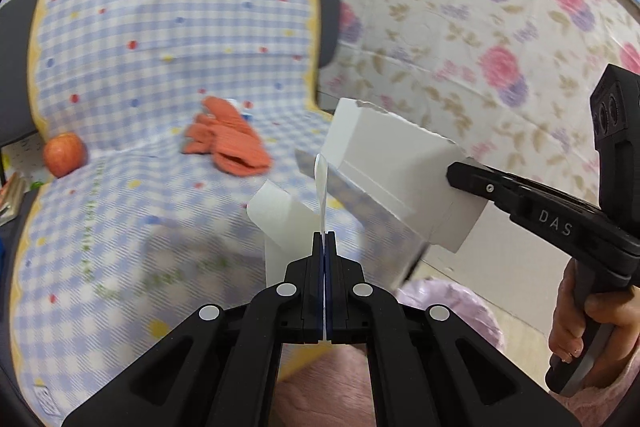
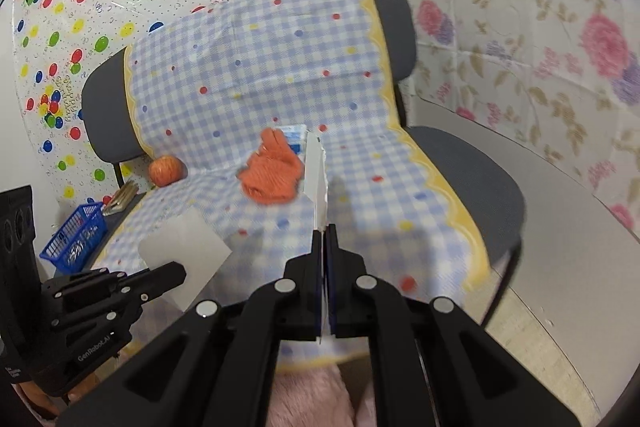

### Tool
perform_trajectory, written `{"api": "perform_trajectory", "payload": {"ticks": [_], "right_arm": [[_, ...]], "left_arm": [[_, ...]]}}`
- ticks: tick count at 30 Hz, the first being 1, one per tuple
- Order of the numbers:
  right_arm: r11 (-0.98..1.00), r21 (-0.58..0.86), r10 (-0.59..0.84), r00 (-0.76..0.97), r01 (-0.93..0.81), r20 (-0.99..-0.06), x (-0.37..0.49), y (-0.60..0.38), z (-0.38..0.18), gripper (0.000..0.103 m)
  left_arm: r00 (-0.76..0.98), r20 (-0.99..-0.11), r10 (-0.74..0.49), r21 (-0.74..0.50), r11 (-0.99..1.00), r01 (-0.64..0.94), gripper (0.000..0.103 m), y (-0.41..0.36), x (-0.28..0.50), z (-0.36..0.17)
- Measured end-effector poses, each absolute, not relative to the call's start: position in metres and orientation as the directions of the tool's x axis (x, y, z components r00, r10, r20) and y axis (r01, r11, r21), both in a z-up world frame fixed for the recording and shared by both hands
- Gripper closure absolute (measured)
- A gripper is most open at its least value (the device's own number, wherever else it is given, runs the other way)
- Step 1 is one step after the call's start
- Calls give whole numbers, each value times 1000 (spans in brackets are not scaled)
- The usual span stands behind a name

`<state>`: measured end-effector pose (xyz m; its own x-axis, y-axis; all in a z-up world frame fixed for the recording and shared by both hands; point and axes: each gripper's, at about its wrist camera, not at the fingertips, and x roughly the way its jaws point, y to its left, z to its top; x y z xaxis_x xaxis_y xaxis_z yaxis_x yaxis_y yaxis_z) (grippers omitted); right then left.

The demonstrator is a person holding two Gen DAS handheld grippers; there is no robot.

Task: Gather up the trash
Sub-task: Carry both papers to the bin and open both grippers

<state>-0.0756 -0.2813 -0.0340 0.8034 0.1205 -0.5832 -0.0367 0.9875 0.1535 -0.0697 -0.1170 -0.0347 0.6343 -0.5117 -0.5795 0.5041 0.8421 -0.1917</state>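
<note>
My left gripper is shut on a white folded card, whose edge stands up between the pads. The right wrist view shows the same card as a flat sheet at the left gripper's tip. My right gripper is shut on a torn white carton piece, seen edge-on. In the left wrist view that carton piece hangs over the chair's right edge, pinched at its corner by the right gripper. Both pieces are held above the seat.
A chair draped in a blue checked cloth carries an orange cloth, a blue-white packet behind it, and an apple. A blue basket stands left. A pale pink bag lies below the carton piece.
</note>
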Motion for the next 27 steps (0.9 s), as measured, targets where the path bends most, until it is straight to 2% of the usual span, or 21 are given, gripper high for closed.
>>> {"api": "perform_trajectory", "payload": {"ticks": [13,27], "right_arm": [[989,106,-20,795,105,-606,-171,-332,-38,100],[952,111,-137,724,284,-676,-220,-384,-68,100]], "left_arm": [[519,-584,-624,-171,719,673,102,-189,-129,-42],[356,-663,-658,-169,595,786,102,-258,-141,-65]]}}
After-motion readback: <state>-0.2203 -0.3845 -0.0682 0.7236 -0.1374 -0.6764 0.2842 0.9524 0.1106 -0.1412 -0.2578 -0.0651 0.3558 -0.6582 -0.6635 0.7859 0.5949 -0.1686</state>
